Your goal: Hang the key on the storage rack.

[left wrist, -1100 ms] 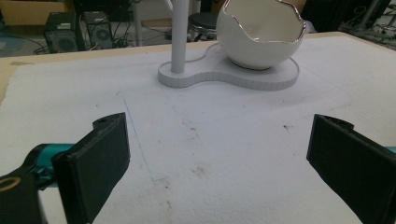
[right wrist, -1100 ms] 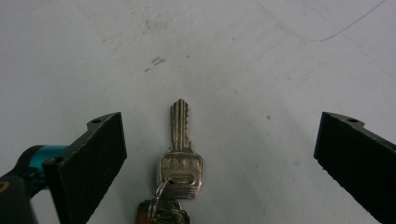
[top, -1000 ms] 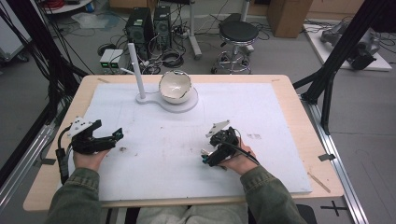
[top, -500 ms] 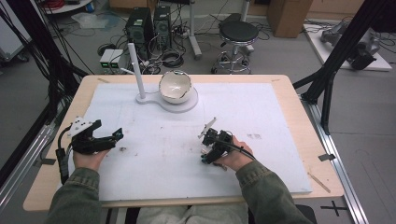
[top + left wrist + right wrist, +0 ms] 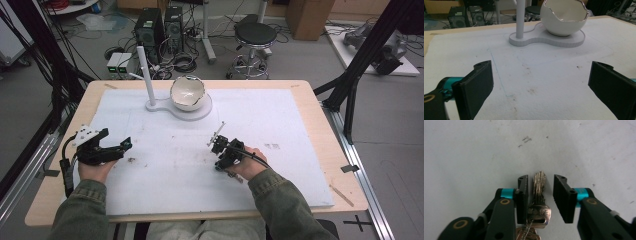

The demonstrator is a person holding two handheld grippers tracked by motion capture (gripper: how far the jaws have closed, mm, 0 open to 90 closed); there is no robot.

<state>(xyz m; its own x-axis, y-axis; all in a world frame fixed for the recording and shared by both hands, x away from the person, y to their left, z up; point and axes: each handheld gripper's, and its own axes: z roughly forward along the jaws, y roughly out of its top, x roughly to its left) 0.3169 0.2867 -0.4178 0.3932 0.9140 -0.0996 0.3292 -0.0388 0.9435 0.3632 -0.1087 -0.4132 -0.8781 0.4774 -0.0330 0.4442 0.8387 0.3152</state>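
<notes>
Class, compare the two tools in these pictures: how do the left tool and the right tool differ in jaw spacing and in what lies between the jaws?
The left tool has jaws wide apart; the right tool has jaws close together, having just been closing. Bare white mat lies between the left tool's jaws; a key lies between the right tool's. Both have black jaws.

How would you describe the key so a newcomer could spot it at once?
Start at the white mat on the table, then find the right tool. Between its black jaws lies a silver key, blade pointing away, on a ring with more keys; it is the mat's only shiny metal item.

Left tongs [image 5: 540, 87] agape, right tongs [image 5: 540, 195] narrowing
</notes>
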